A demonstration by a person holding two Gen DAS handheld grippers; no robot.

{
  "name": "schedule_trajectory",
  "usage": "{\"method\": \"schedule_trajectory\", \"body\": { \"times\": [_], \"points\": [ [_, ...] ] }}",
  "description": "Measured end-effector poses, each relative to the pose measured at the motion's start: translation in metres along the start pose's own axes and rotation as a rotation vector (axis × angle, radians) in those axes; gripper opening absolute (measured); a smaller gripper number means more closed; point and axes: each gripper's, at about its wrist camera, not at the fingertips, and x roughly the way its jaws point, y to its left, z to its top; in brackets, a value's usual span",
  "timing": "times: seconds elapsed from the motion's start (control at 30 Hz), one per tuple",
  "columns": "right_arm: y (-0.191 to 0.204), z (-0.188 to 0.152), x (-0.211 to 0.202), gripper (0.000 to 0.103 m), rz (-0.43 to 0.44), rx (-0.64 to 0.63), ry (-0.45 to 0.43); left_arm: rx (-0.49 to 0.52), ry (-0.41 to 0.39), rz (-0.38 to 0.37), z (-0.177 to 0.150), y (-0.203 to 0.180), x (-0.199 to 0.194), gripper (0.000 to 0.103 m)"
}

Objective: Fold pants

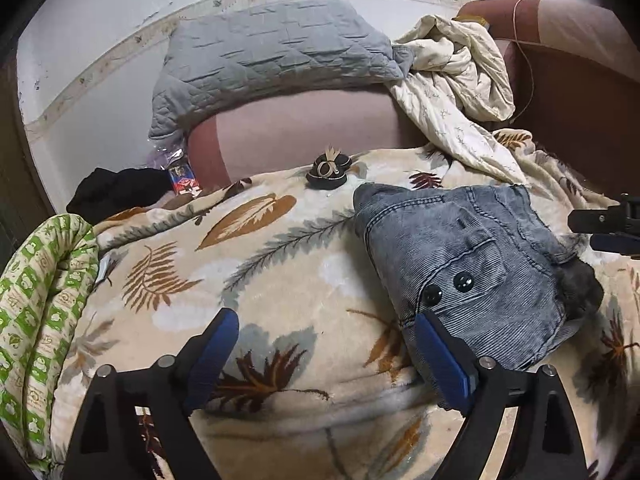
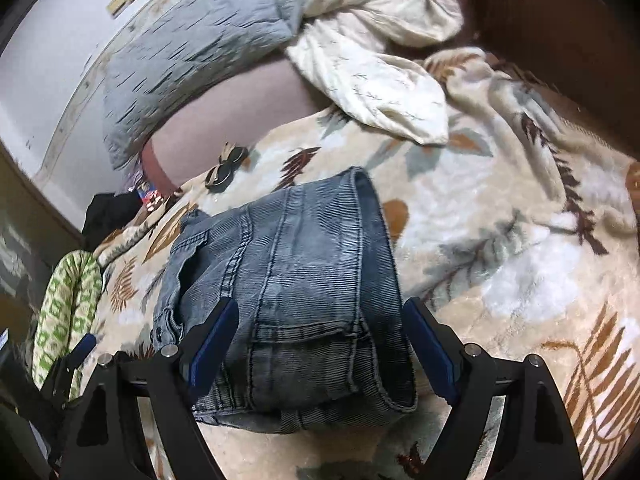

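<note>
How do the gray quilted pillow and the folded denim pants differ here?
The gray quilted pillow leans against the pink backrest; the folded denim pants lie flat on the leaf-print blanket. The pillow is plain stitched fabric; the pants show seams, a pocket and two dark buttons. Both are grayish blue.

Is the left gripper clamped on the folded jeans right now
No. In the left wrist view the left gripper stands open over the leaf-print blanket, with the jeans beside its right finger, not pinched.
</note>
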Motion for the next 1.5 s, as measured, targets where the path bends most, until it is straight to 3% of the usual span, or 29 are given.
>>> {"method": "schedule_trajectory", "body": {
  "times": [0.87,1.1,1.5],
  "points": [
    [-0.005,0.002,0.004,0.085,0.006,0.021,-0.009,-0.012,0.018,-0.006,-0.003,0.003,0.003,0.093],
    [-0.008,0.004,0.002,0.085,0.031,0.039,-0.014,-0.090,0.050,-0.056,-0.003,0.014,0.009,0.093],
    [-0.017,0.009,0.000,0.085,0.060,0.092,-0.017,-0.112,-0.005,-0.153,0.002,0.016,0.001,0.097]
  ]
}}
